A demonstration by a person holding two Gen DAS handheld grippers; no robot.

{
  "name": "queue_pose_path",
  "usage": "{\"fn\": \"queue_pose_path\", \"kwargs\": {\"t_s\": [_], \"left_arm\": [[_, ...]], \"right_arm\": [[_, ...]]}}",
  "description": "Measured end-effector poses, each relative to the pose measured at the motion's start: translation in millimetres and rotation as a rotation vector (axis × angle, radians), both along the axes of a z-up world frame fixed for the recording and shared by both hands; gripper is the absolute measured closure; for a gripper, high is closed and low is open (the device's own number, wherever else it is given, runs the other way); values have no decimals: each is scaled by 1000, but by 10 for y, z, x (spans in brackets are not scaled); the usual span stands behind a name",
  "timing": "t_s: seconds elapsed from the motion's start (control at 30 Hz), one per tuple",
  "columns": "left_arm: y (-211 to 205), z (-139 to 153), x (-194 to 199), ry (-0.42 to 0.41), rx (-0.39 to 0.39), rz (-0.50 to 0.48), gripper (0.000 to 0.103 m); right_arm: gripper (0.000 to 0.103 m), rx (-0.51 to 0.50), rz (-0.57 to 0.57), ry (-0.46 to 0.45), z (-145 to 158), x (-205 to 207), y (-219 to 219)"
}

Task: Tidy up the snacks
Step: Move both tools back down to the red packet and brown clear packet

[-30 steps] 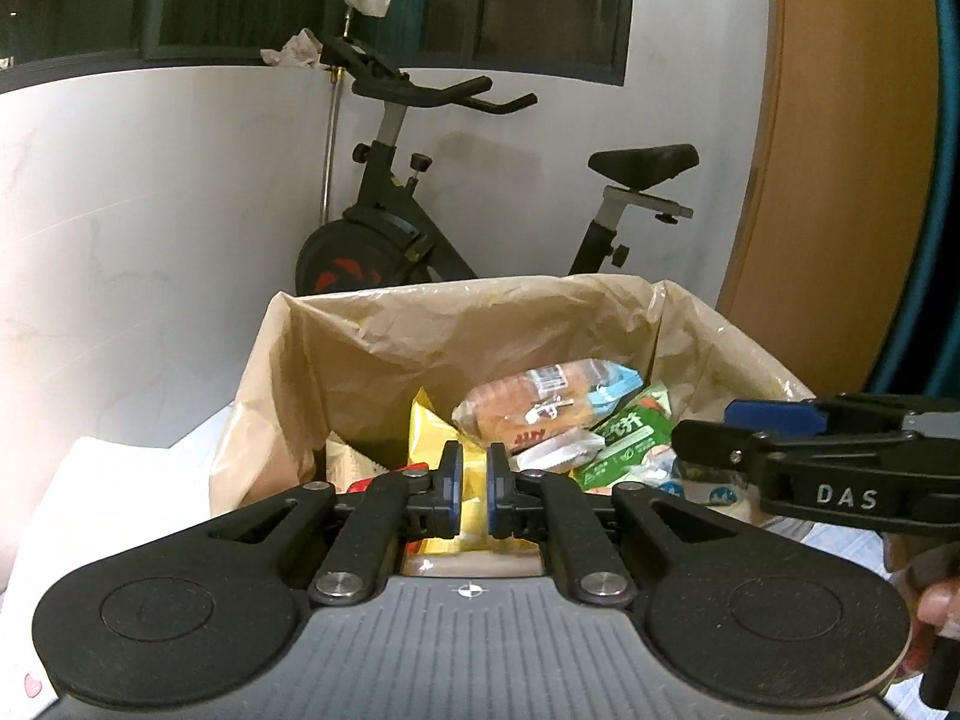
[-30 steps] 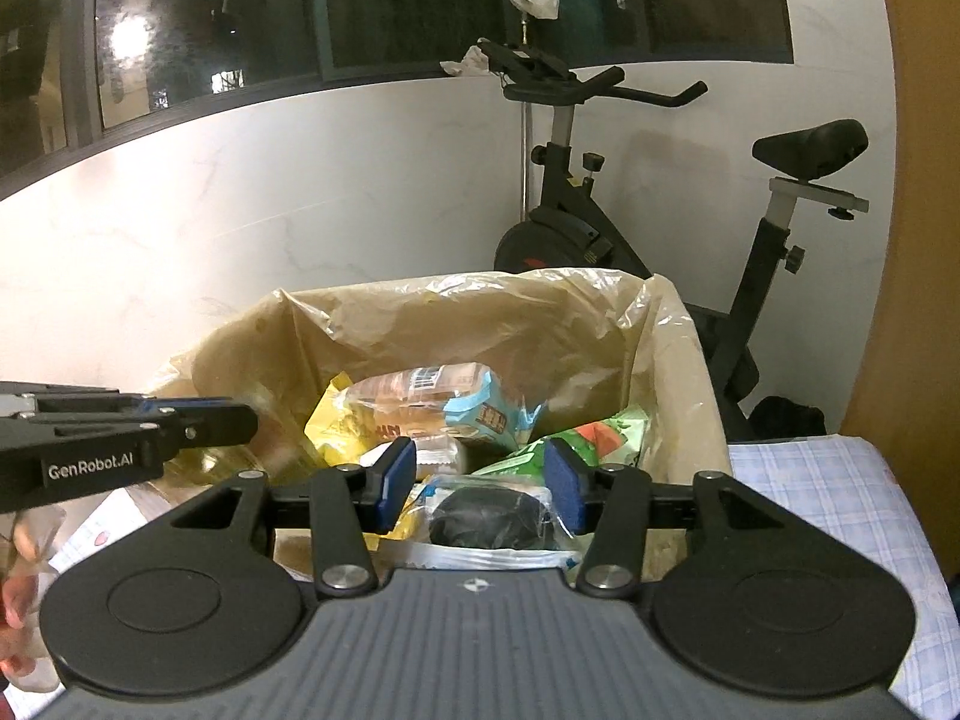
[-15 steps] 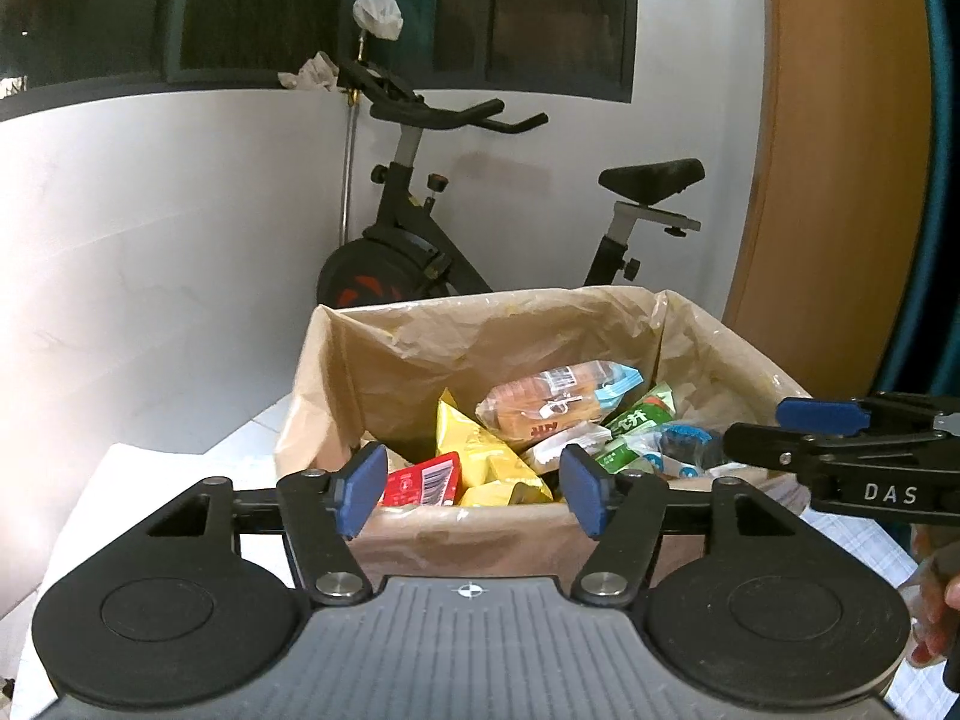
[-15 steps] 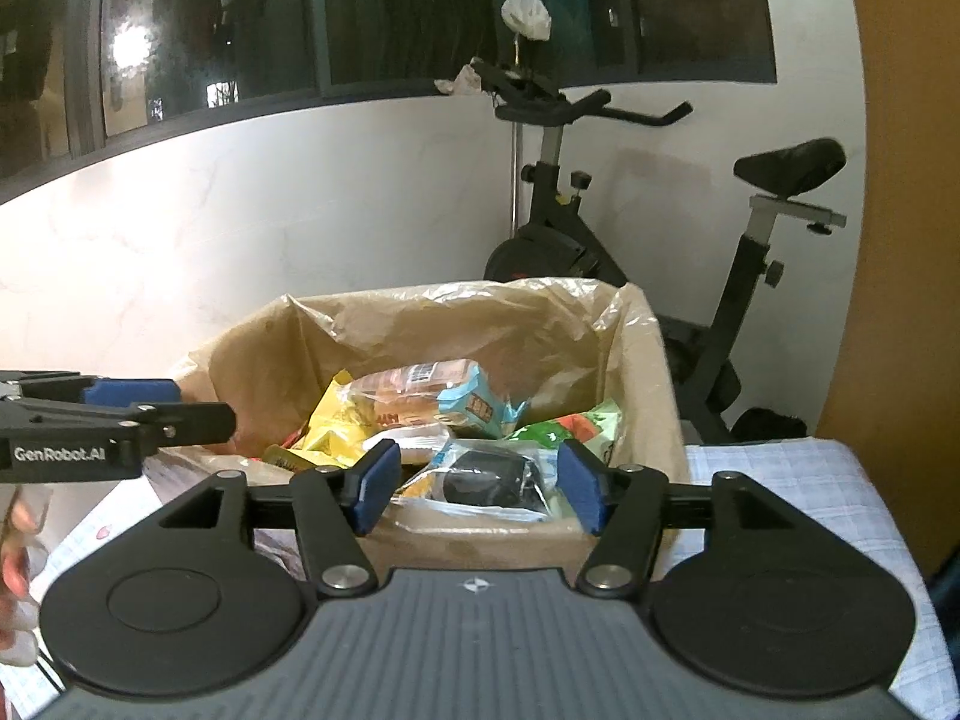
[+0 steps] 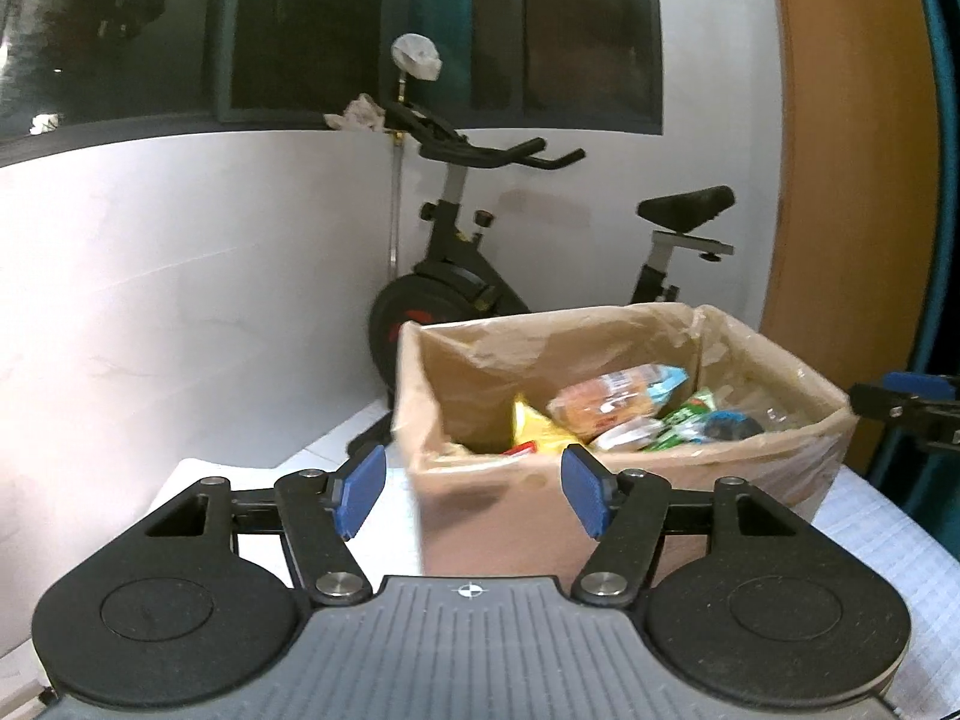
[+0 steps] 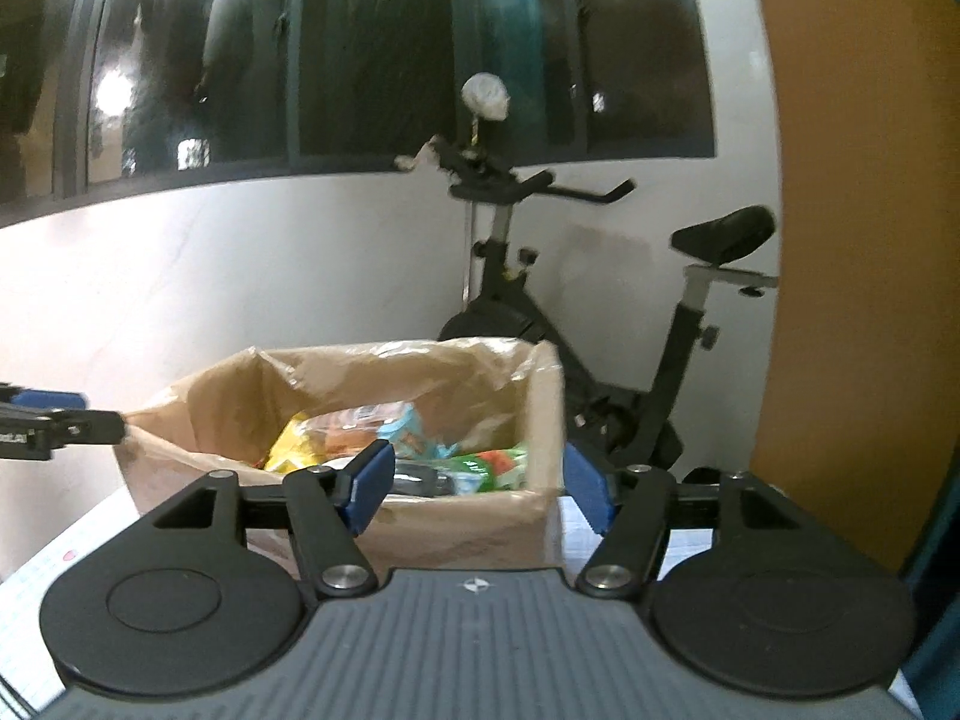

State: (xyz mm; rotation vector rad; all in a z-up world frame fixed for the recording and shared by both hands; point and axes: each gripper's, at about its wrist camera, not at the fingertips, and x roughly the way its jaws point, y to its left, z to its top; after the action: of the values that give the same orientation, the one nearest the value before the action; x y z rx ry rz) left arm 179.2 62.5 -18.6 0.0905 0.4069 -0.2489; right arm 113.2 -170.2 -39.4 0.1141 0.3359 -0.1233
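Observation:
A cardboard box (image 5: pixel 780 450) lined with a brownish plastic bag stands on the table and holds several snacks. Among them are a bread packet with a blue end (image 5: pixel 612 399), a yellow packet (image 5: pixel 531 426) and a green packet (image 5: pixel 684 420). My left gripper (image 5: pixel 472 495) is open in front of the box's left corner, with nothing between its pads. My right gripper (image 6: pixel 478 492) hovers before the box (image 6: pixel 180 462) near its right corner. Its jaws are opening and hold nothing. The yellow packet (image 6: pixel 294 450) and green packet (image 6: pixel 492 468) also show there.
An exercise bike (image 5: pixel 456 294) stands behind the box against a white wall under dark windows. A wooden panel (image 5: pixel 852 180) rises at the right. A pale checked cloth (image 5: pixel 870 534) covers the table. One of the right gripper's fingers (image 5: pixel 900 402) shows at the right edge.
Both grippers have drawn back from over the box, which now looks farther off. The left jaws went from shut to open; the right jaws have spread wider.

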Motion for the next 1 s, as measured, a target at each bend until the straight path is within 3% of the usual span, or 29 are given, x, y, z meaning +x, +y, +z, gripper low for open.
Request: {"fn": "queue_pose_path", "kwargs": {"t_s": [0.27,0.87,1.0], "left_arm": [[77,-256,-65,40,10,37,36],[21,-1100,-98,229,-7,51,36],[-5,-1206,-56,264,-8,50,36]], "right_arm": [[37,38,-52,35,-270,-183,-133],[37,127,84,446,-1431,147,179],[37,119,117,488,-1610,223,292]]}}
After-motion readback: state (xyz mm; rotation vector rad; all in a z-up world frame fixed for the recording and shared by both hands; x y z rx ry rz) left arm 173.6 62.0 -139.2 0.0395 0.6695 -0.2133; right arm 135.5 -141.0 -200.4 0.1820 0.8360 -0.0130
